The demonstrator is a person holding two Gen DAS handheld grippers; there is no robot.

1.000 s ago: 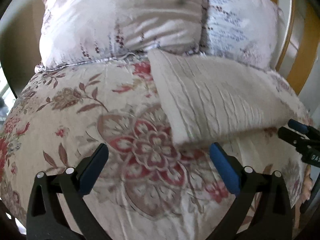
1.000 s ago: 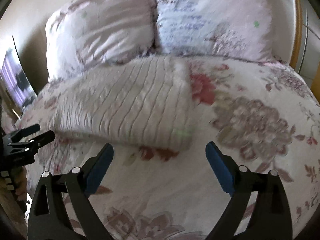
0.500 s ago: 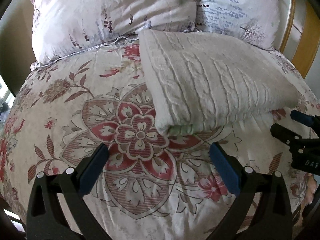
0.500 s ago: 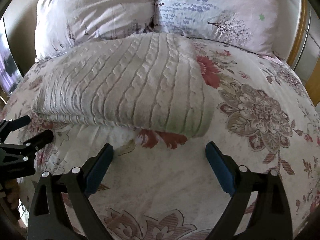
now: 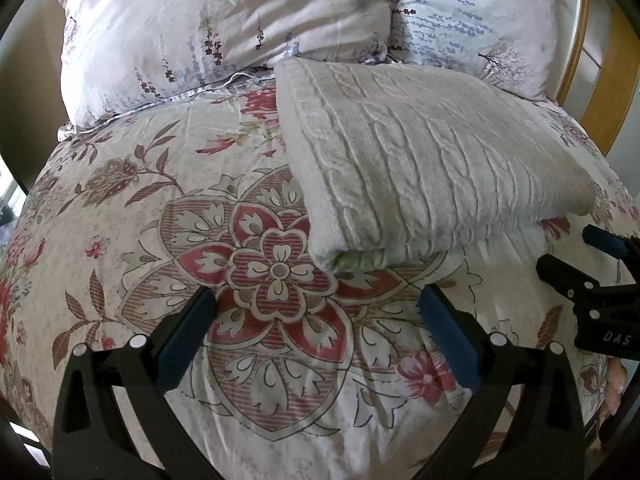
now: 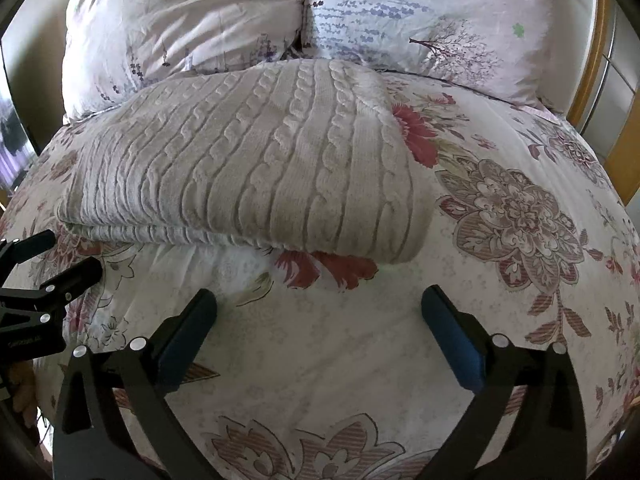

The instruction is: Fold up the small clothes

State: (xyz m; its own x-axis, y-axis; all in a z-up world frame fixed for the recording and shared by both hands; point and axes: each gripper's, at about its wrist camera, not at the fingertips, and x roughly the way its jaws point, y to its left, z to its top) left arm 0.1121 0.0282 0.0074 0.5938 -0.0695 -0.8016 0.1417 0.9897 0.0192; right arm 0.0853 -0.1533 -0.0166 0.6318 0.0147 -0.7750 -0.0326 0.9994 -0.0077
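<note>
From where I sit, the folded cable-knit sweater [image 5: 432, 168] lies flat on the floral bedspread [image 5: 160, 208], its far edge up against the two pillows [image 5: 224, 28] at the head of the bed, with a sliver of green showing inside the fold at its near-left corner. My left hand-held gripper [image 5: 316, 324] hangs just short of that corner with its jaws spread wide and nothing between the blue pads [image 5: 188, 336]; it touches no cloth. My right hand-held gripper [image 6: 318, 324] is likewise wide and empty, over bare bedspread just in front of the sweater's near edge [image 6: 248, 176]. Each gripper shows at the margin of the other's view, the right one at the right edge of the left camera [image 5: 600, 292]. Compared with a second ago, the sweater fills more of both views and reads sharply where it was smeared with motion, so both grippers have come closer to it and steadied. Over the last half second the framing has hardly shifted, and the sweater's folded shape is unchanged.
</note>
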